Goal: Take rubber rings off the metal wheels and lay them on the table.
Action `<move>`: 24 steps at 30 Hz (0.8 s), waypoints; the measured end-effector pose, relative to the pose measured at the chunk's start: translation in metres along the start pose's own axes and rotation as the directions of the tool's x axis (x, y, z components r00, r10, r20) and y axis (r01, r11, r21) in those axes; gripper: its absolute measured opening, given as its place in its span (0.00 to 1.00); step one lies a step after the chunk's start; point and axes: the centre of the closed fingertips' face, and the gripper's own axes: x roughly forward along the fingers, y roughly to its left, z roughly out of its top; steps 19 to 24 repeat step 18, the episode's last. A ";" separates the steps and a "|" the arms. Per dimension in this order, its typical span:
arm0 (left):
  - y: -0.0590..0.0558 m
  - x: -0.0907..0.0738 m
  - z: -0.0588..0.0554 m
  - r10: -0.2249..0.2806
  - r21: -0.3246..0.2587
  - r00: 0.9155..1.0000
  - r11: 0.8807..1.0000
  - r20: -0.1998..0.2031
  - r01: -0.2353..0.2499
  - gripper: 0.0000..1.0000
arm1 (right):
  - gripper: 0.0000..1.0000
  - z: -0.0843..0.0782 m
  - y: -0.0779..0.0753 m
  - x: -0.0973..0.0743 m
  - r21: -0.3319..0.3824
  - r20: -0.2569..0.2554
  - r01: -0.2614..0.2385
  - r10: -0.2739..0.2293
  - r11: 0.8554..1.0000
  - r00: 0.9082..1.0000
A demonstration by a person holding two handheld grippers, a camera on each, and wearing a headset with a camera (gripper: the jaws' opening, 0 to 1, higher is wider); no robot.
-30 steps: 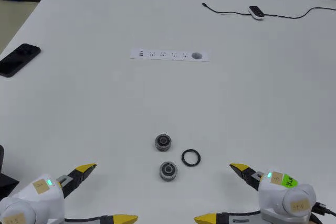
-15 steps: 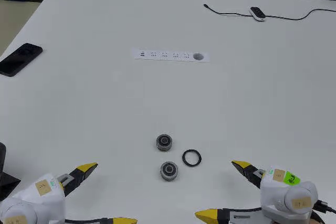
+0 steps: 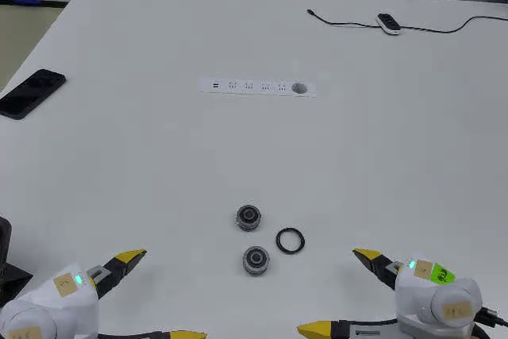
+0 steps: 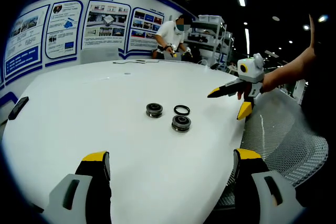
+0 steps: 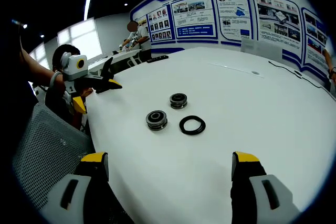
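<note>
Yellow-tipped, our left tool (image 3: 164, 294) and right tool (image 3: 336, 291) hang empty, jaws apart, over the white surface (image 3: 357, 156). Ahead sits the near wheel (image 3: 255, 260), a loose rubber ring (image 3: 289, 240) just beside it, then the far wheel (image 3: 248, 217). Next, we judge: pin a wheel, peel its ring.

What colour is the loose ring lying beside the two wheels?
Black rubber ring; clearest in right gripper view.

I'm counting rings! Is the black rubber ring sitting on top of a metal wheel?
No, the round black rubber ring lies flat on the white table, beside the two small round metal wheels.
</note>
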 end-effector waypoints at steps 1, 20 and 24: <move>0.001 0.000 0.000 0.001 0.000 1.000 1.000 0.000 -0.001 1.00 | 0.99 0.000 0.000 0.000 0.001 0.000 0.000 0.000 1.000 1.000; 0.005 -0.001 -0.004 0.008 0.001 1.000 1.000 -0.009 -0.008 1.00 | 0.97 -0.004 -0.001 0.000 0.014 -0.020 0.004 -0.003 1.000 1.000; 0.005 -0.001 -0.004 0.008 0.001 1.000 1.000 -0.009 -0.008 1.00 | 0.97 -0.004 -0.001 0.000 0.014 -0.020 0.004 -0.003 1.000 1.000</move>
